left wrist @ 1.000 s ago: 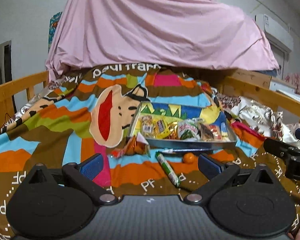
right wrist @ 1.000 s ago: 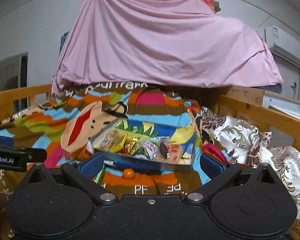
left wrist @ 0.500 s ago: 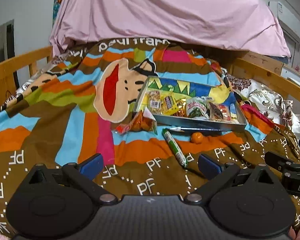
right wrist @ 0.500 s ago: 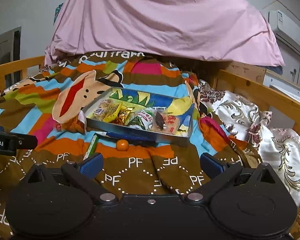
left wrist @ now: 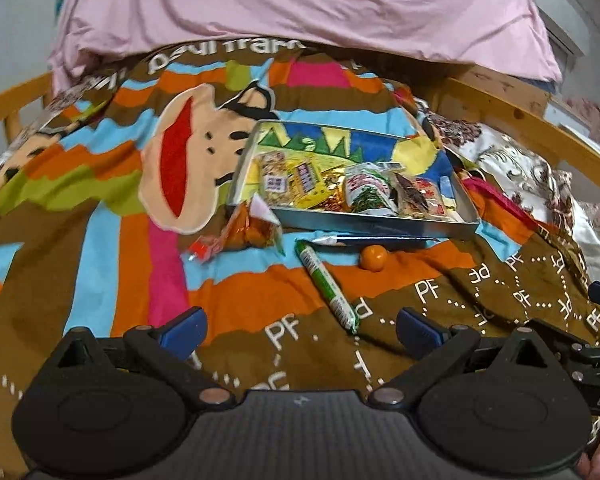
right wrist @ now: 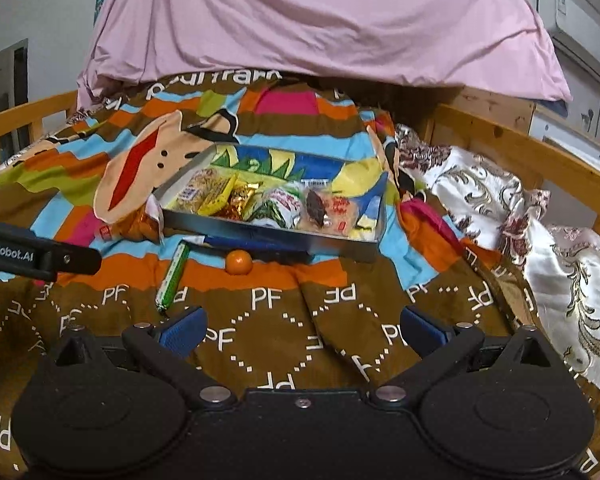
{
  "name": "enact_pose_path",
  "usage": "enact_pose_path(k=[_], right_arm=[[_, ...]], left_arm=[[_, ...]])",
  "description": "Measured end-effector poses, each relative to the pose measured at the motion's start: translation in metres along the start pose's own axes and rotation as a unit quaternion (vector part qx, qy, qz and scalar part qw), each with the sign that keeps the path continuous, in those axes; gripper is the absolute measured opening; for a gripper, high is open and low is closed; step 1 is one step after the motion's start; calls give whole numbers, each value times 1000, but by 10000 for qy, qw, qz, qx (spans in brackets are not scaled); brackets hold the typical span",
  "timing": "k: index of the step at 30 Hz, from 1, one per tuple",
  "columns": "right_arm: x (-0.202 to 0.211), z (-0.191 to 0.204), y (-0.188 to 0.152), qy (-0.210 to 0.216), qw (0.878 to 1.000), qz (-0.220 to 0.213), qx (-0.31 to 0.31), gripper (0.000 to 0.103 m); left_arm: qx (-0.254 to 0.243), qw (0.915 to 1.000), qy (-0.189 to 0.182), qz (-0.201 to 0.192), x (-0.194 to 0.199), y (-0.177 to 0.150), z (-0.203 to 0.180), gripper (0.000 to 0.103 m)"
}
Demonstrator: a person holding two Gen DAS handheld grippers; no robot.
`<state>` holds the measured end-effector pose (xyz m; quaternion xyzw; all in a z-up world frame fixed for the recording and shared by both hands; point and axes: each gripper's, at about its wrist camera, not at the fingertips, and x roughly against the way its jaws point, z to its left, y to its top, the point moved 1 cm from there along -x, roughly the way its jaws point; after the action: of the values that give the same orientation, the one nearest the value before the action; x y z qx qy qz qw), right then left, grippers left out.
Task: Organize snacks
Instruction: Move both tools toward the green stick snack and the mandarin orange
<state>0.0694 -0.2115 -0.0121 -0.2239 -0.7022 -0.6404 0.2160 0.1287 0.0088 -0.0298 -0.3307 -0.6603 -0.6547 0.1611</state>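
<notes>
From the left wrist view, the left tongs hang released and empty above the bedspread, their blue pads wide apart and pointed toward the loose snacks, which suggests an approach rather than a grasp. A shallow metal tray sits on the bed and already holds a row of wrapped packets, yellow ones at its left end and green-and-white and red ones toward its right. Outside it, just beside its near wall, lie an orange crinkled packet, a green stick snack angled toward the camera, a dark blue stick along the wall, and a small orange ball; these seem to be what is left to sort. From the right wrist view, the right tongs are likewise released and carry nothing, held low over the brown part of the bedspread, well short of the tray. The green stick snack and orange ball lie between these tongs and the tray.
</notes>
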Motion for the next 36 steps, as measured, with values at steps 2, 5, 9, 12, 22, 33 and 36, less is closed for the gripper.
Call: enact_pose_path(k=[2,5,9,12,22,33,36], right_arm=[[-4,-1,0,16,10000,76,-22,102],[-8,0,-1,22,9998,177,-48,102],[-15,0,-1,35,9996,287,-58,102],[-18,1,-1,77,9992,396,-33,102],[-41,8,19,611,9956,478,530,102],[-115,-10,50,1517,9877,371,34,102],[-134,-7,54,1911,9802,510,-32,102]], left_arm=[[-126,9999,3,11,-7,3,-1,103],[-196,9997,141,-66,-14,6,-1,103],[-265,9993,229,-143,-21,9,-1,103],[-305,9993,171,-139,-24,9,-2,103],[-498,9986,114,-100,-35,14,-2,103],[-947,9937,-589,66,-73,14,-6,103],[-1233,9897,-721,112,-85,11,-14,103]])
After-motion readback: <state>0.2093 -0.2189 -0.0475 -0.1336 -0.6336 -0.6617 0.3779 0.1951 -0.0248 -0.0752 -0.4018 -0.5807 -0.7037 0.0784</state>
